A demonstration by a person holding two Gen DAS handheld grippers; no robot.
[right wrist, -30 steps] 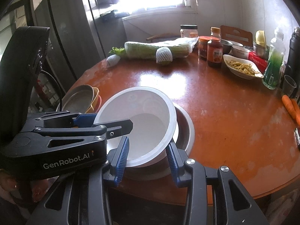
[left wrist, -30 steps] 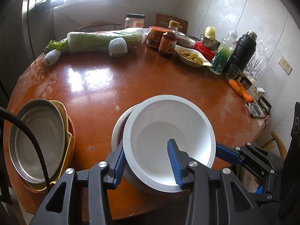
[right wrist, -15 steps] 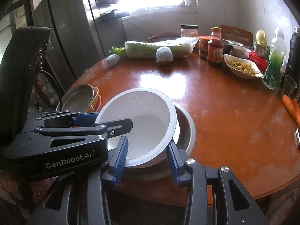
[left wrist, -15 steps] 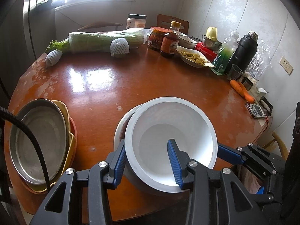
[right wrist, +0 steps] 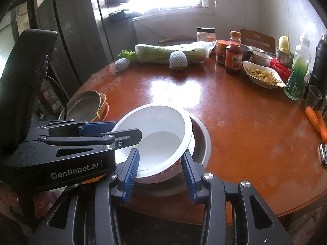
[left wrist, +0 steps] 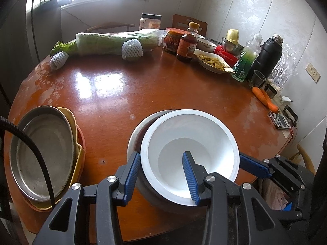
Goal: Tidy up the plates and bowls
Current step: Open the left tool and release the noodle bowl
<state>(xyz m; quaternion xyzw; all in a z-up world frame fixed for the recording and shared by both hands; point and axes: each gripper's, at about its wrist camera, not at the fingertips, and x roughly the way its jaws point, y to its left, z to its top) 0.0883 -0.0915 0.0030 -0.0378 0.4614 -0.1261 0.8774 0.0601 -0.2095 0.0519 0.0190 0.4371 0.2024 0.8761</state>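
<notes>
Straddling white bowl (left wrist: 190, 143) rim: left gripper (left wrist: 161, 175), right gripper (right wrist: 159, 169), jaws apart.

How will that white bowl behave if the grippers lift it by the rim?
The white bowl looks rigid and smooth, so its glossy wall may slip between the fingers. It sits tilted inside the metal bowl, so it could rock. If ceramic, it probably chips when knocked.

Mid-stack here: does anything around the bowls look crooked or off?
Yes. The white plastic bowl sits tilted and off-centre in the steel bowl beneath, overhanging its near rim. Both grippers straddle the white bowl's rim: left gripper, right gripper. No spill shows.
</notes>
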